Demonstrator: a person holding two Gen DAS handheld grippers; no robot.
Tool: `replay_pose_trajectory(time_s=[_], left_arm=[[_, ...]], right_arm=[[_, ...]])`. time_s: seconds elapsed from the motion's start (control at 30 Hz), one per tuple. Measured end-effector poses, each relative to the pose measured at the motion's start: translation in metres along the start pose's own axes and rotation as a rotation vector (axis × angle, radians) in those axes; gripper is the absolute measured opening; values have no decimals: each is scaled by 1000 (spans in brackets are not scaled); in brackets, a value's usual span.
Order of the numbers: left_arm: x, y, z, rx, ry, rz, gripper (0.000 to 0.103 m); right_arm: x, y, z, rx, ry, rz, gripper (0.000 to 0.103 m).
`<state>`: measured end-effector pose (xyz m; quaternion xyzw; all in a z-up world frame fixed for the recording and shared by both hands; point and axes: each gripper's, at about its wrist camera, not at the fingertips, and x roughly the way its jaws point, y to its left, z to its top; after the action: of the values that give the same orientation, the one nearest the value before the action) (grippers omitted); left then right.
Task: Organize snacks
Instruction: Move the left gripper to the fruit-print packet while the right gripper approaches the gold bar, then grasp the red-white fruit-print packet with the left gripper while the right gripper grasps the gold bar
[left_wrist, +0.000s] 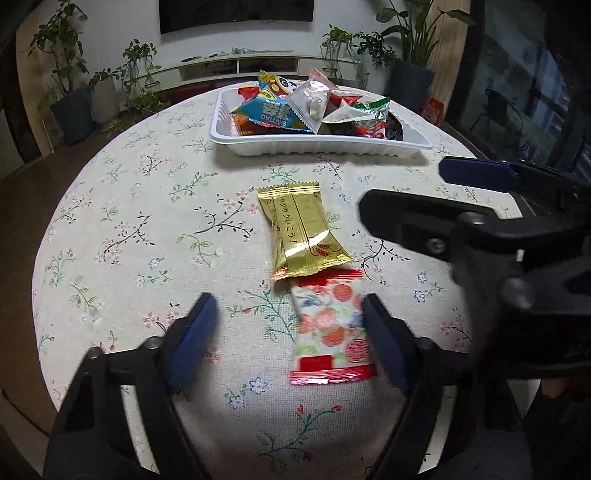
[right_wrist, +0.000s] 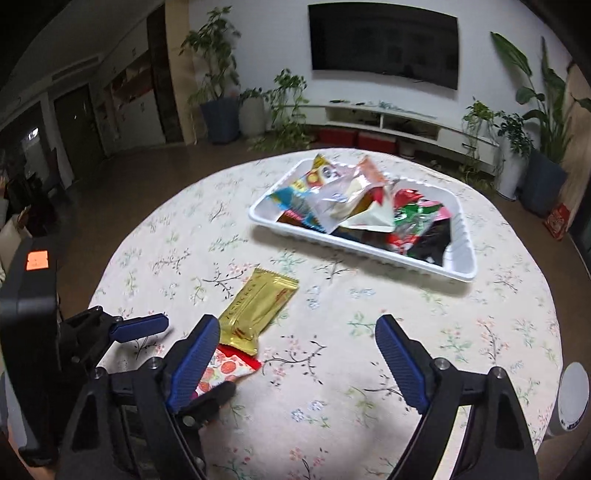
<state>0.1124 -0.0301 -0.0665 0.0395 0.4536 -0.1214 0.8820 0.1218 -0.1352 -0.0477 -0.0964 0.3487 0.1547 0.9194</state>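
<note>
A shiny gold snack packet (left_wrist: 303, 230) is laid flat on the flowery tablecloth (left_wrist: 129, 229), touching a red fruit-print packet (left_wrist: 330, 328). Nothing is held by the left gripper (left_wrist: 290, 332) or right gripper (right_wrist: 297, 354); both are spread apart.

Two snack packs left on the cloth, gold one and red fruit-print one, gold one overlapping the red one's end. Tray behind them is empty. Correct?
Not quite. The white tray is not empty: it holds a heap of snack packets, as the left wrist view shows. The rest stands: the gold pack and the red fruit-print pack lie on the cloth, with the gold one overlapping the red one's end.
</note>
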Motion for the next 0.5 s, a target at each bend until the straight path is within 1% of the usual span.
replay_pose_trajectory(time_s=[0.03, 0.07, 0.23, 0.3, 0.37, 0.43, 0.5], left_arm=[[3, 1, 0, 0, 11, 0, 62], [5, 1, -1, -2, 20, -3, 60], [6, 7, -2, -27, 7, -28, 60], [5, 11, -1, -43, 3, -39, 56], [4, 13, -1, -42, -1, -25, 42], [4, 17, -2, -49, -4, -16, 35], [4, 21, -1, -60, -5, -31, 35]], right_arm=[[3, 1, 1, -1, 12, 0, 89], [7, 2, 3, 1, 28, 4, 88], [26, 6, 16, -2, 81, -5, 86], [34, 9, 21, -13, 101, -11, 86], [40, 11, 23, -10, 112, -9, 86], [45, 11, 23, 1, 127, -1, 83], [50, 9, 24, 15, 140, 1, 81]])
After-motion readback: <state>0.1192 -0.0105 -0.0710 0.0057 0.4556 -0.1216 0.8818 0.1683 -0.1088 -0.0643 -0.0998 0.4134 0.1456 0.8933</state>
